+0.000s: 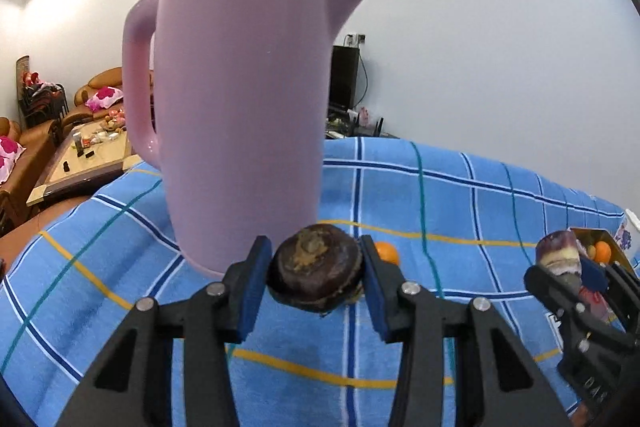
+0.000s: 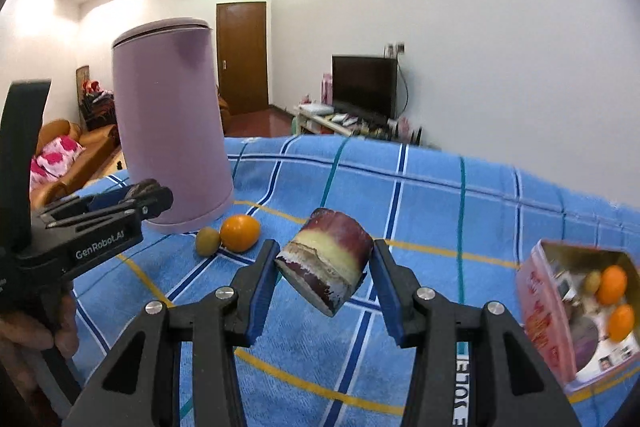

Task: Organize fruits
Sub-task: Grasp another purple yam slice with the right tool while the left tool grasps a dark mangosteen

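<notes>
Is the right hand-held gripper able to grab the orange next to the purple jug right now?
Probably not yet. The right hand-held gripper is already shut on a sugarcane piece, so it has no room for the orange. Nothing else blocks the way across the blue cloth.

Left claw [image 1: 316, 277] clamped on dark round fruit [image 1: 316, 275]; right claw [image 2: 324, 269] gripping cane piece [image 2: 326, 261], both tilted down.

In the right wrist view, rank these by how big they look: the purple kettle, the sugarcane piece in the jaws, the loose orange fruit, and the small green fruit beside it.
1. purple kettle
2. sugarcane piece, though it sits nearest the camera, which inflates it
3. orange fruit
4. green fruit, touching the orange one
</notes>
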A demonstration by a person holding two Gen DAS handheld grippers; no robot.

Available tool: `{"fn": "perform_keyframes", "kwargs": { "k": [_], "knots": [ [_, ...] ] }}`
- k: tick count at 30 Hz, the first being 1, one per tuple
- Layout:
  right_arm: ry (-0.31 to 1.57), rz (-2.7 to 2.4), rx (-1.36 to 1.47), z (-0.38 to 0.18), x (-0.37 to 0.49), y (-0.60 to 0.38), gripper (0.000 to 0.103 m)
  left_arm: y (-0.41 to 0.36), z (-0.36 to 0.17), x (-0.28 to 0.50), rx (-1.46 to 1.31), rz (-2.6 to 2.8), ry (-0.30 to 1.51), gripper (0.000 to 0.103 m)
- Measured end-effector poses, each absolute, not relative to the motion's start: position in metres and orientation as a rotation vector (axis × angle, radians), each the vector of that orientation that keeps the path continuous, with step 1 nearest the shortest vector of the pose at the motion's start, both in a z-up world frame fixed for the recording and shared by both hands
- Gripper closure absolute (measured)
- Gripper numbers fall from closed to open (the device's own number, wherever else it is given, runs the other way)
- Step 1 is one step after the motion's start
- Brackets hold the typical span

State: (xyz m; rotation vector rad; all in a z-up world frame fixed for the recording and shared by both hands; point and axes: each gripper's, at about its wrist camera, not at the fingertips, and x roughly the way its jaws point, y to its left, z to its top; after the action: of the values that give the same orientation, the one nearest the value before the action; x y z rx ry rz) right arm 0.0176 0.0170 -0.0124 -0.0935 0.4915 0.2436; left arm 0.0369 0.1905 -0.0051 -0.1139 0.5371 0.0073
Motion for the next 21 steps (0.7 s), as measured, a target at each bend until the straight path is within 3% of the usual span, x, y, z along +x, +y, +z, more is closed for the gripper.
{"fn": "perform_keyframes", "kwargs": {
  "k": [21],
  "knots": [
    [0.448, 0.242, -0.140, -0.010, 0.002, 0.021, 0.054, 0.157, 0.000, 0.010, -0.053, 0.011, 0.490, 0.057]
  ]
}}
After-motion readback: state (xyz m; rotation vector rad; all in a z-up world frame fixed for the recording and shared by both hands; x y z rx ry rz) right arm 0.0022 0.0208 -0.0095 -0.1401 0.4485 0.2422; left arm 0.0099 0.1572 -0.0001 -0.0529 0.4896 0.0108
